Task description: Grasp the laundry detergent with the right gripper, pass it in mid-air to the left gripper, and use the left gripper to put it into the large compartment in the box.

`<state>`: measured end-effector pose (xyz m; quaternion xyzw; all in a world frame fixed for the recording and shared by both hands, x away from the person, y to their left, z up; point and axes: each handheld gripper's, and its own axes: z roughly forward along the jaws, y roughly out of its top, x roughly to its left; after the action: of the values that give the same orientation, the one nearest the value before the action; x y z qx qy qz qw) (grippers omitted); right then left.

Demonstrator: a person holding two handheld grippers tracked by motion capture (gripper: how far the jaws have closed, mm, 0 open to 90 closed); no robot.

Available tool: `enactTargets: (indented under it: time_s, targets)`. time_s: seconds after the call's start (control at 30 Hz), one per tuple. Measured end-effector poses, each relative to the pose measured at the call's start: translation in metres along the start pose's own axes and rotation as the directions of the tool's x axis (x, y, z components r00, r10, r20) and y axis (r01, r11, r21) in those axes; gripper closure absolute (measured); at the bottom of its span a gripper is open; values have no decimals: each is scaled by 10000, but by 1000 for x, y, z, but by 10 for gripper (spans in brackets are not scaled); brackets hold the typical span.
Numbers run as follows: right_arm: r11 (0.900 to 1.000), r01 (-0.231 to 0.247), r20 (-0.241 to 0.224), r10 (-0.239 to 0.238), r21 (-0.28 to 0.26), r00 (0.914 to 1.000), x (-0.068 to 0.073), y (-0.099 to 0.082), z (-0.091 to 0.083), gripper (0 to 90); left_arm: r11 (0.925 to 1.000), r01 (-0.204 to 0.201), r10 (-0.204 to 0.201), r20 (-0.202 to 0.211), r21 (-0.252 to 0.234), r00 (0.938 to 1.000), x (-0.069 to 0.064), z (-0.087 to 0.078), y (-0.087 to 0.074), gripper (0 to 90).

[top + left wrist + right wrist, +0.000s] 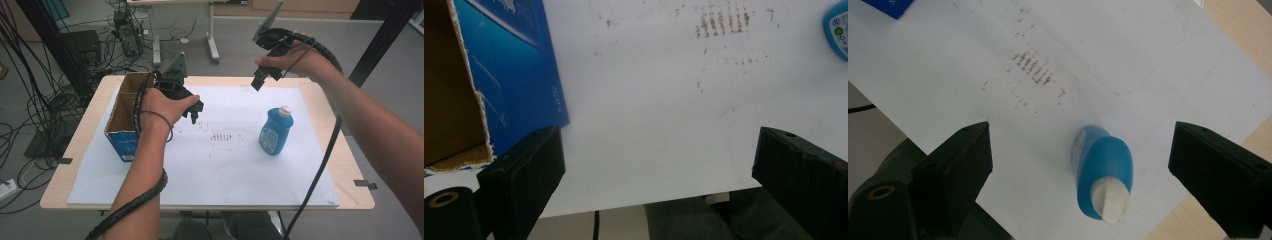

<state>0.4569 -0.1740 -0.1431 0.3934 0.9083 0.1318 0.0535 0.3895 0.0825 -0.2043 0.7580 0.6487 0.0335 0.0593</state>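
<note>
A blue bottle (275,131) with a white cap stands upright on the white sheet (235,165), right of the middle. From above, the right gripper view shows the bottle (1103,172) between and below its jaws. My right gripper (262,79) hangs open in the air over the table's far edge, well above the bottle. An open cardboard box (122,117) with blue sides stands at the left. Just right of the box, my left gripper (196,111) is open above the sheet with nothing between its jaws. The left gripper view has the box's blue wall (519,75) at its left.
Reddish-brown smudges (223,136) mark the sheet's middle. The wooden table edge (355,195) shows around the sheet. Cables (30,107), equipment and a desk frame (212,42) stand on the floor beyond and to the left.
</note>
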Motion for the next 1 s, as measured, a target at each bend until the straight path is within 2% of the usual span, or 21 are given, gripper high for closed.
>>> enactTargets:
  time_s: [0.03, 0.17, 0.33, 0.57, 0.77, 0.9, 1.0]
  targets:
    - [9998, -181, 94, 181, -8, 9998, -7, -7, -5, 103, 10000, 5, -5, -13, 14, 10000, 0, 0, 0, 70]
    - [9993, -376, 166, 376, 7, 9992, -15, -17, -10, 103, 10000, -49, 49, -8, -17, 10000, -2, 1, -1, 70]
    - [9977, -670, 217, 671, -76, 9975, -34, -41, -18, 100, 10000, -69, 69, -65, -29, 10000, -3, -1, -1, 70]
    - [9960, -854, 210, 860, -274, 9961, -50, -66, -24, 93, 10000, -73, 73, -88, -52, 9999, -5, -1, -1, 69]
    - [9935, -948, -20, 949, -633, 9955, -57, -90, -27, 75, 9997, -213, 212, -67, -74, 9998, -9, -1, 0, 69]
    - [9931, -836, -159, 826, -827, 9965, -58, -108, -20, 61, 9995, -294, 294, -72, -131, 9995, -10, -2, -1, 68]
    - [9917, -849, -320, 822, -967, 9961, -59, -115, -16, 57, 9995, -273, 272, -70, -144, 9996, -11, -1, -1, 67]
